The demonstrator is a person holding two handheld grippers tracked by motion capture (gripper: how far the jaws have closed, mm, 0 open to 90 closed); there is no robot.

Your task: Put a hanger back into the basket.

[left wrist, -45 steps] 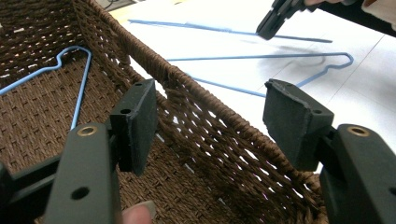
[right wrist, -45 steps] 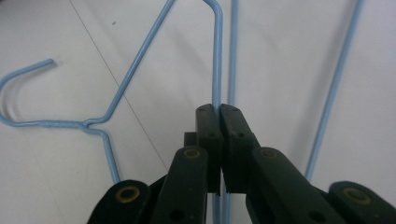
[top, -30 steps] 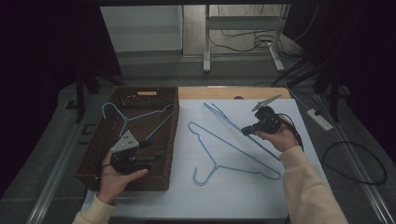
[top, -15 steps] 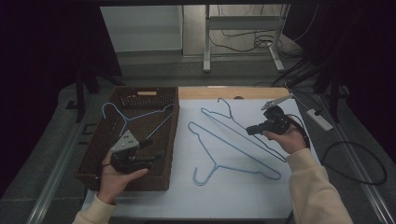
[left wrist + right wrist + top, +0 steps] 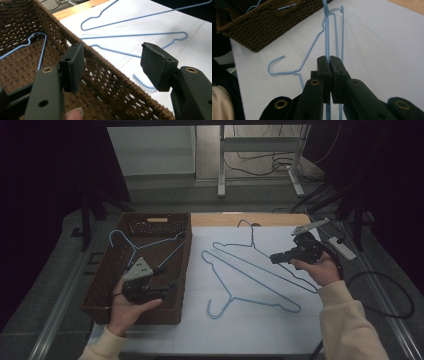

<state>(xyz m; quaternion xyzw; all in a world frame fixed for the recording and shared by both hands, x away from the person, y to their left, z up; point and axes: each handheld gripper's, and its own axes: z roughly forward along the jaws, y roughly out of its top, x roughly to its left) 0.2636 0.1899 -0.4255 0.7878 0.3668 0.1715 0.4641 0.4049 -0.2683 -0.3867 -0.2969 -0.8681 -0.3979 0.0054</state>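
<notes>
My right gripper [image 5: 274, 259] is shut on the wire of a blue hanger [image 5: 252, 240], which hangs tilted just above the white sheet [image 5: 260, 330]. In the right gripper view the jaws pinch that wire [image 5: 327, 37]. A second blue hanger [image 5: 231, 296] lies flat on the sheet, its hook [image 5: 275, 62] toward the near side. A third blue hanger [image 5: 131, 246] rests inside the brown wicker basket [image 5: 186, 270]. My left gripper [image 5: 170, 289] hovers open over the basket's near right corner, and its jaws straddle the rim [image 5: 112, 77] with nothing between them.
The basket takes up the left side of the table. A strip of bare wood [image 5: 225, 219] runs along the far edge. A white power strip [image 5: 342, 247] and black cables lie on the floor to the right. A metal stand [image 5: 260, 160] is behind the table.
My right gripper has moved to the right and a little up, and it has dragged the held hanger along. The left gripper has stayed over the basket.
</notes>
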